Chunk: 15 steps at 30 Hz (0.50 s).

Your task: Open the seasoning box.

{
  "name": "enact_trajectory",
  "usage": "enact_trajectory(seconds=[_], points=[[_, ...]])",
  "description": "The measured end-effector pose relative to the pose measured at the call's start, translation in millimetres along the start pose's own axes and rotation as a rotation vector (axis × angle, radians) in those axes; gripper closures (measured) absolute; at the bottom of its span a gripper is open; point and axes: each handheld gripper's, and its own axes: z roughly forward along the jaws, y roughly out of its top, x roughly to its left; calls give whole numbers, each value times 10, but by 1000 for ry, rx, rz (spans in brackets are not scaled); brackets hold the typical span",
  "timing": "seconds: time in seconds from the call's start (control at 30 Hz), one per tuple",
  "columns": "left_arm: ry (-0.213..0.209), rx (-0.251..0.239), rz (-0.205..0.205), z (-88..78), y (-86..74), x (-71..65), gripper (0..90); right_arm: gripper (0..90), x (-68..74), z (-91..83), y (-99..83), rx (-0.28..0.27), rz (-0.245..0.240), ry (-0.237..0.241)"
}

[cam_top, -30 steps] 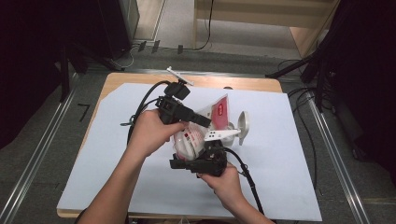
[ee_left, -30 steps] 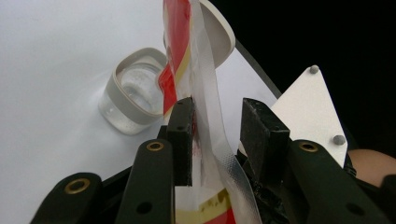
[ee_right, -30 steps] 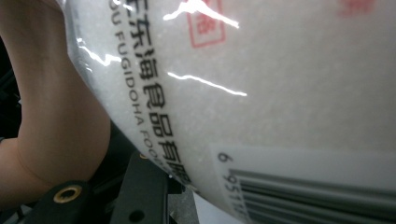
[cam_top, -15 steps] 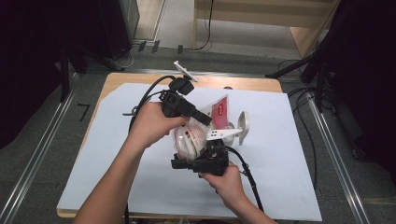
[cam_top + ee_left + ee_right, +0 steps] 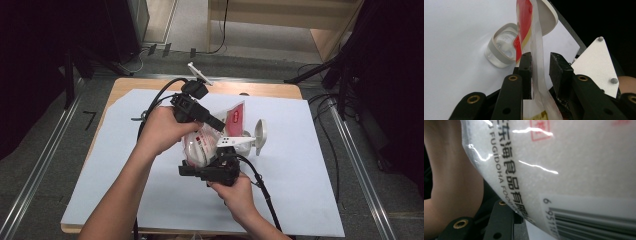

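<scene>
High view from above the person's side, facing forward and down over the white-sheeted table (image 5: 310, 200), left gripper view very near along its jaws toward the clear red-printed plastic bag of white grains (image 5: 536, 50), right gripper view pressed against that bag (image 5: 574, 170), shared with the high view (image 5: 200, 145)

We saw a wooden table (image 5: 125, 87) with a big white sheet (image 5: 310, 190) spread over it. On the sheet, just past the left gripper (image 5: 540, 67), lay a small clear lid with a grey rim (image 5: 500, 50).
</scene>
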Motion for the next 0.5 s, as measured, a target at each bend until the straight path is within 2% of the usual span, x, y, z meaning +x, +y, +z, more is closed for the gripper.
enact_trajectory(seconds=[0.03, 0.23, 0.33, 0.5], points=[[-1, 3, 17, -4, 1, -1, 725, 644, 0, 11, 2, -4, -3, -4], [8, -1, 29, 1, 3, -9, 742, 641, 3, 84, 4, -24, -10, -41], [15, 12, 39, 1, 12, -21, 752, 634, -2, 116, 3, -29, -20, -61], [31, 14, 31, 9, 29, -62, 770, 621, 27, 164, 1, -28, -57, -109]])
